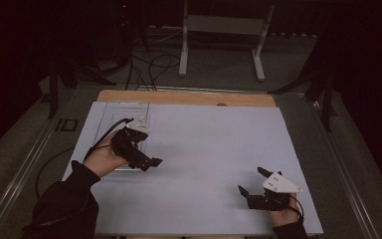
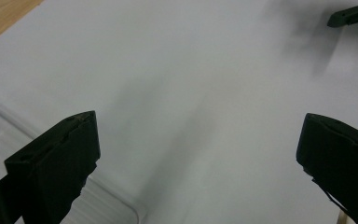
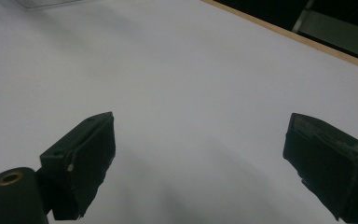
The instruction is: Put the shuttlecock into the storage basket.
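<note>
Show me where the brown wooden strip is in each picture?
High view: the wooden strip runs along the far edge of the white sheet.
Left gripper view: it fills the top left corner.
Right gripper view: it slants across the top right.
Shared landmark: the white sheet, which borders the strip every time.

A wooden table (image 1: 186, 97) covered by a pale grey sheet (image 1: 209, 149), with a clear tray (image 1: 110, 117) lying at its far left.
</note>
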`<state>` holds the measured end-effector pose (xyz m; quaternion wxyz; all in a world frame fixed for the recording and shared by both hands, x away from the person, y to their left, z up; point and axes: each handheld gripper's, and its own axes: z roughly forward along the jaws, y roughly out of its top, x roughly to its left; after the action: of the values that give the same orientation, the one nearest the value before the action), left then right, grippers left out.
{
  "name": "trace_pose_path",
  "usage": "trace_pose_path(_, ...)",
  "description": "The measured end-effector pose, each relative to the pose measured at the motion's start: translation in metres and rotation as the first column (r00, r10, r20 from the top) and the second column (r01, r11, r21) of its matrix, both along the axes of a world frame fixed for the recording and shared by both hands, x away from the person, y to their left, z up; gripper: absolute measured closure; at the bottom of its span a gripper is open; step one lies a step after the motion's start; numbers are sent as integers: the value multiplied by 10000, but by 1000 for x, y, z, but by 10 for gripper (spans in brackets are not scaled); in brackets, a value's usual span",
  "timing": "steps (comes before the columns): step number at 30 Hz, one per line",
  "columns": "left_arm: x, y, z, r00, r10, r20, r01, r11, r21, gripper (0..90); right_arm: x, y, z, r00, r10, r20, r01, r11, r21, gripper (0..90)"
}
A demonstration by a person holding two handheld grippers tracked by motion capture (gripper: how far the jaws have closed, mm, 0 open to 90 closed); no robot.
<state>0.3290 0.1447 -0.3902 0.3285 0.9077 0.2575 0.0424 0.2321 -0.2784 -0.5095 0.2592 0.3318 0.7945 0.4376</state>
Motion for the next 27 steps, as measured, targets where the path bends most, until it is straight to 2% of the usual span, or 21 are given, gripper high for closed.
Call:
trace_pose_path(2, -1, -4, -1, 9996, -239, -126, 238, 9997, -61, 4, 0, 0, 0, 10000, 7, 4, -7, 10000, 4, 91)
trace_pose_path(5, -3, -8, -3, 9990, -426, -108, 426, 9991, -37, 4, 0, 0, 0, 10000, -15, 15, 15, 10000, 19, 90)
trace_pose_path(11, -7, -19, -6, 9974, -694, -210, 696, 9976, 70, 5, 0, 0, 0, 10000, 5, 0, -5, 10000, 13, 91)
trace_pose_path(22, -15, -34, -15, 9934, -1108, -295, 1107, 9938, -42, 5, 0, 0, 0, 10000, 20, -4, -20, 10000, 19, 90)
trace_pose_path(24, -17, -39, -20, 9898, -1393, -314, 1397, 9901, 120, 5, 0, -1, 0, 10000, 30, 9, -30, 10000, 22, 91)
trace_pose_path(27, -19, -43, -25, 9882, -1467, -431, 1469, 9892, -6, 5, 0, -1, 0, 10000, 10, 15, -10, 10000, 30, 90)
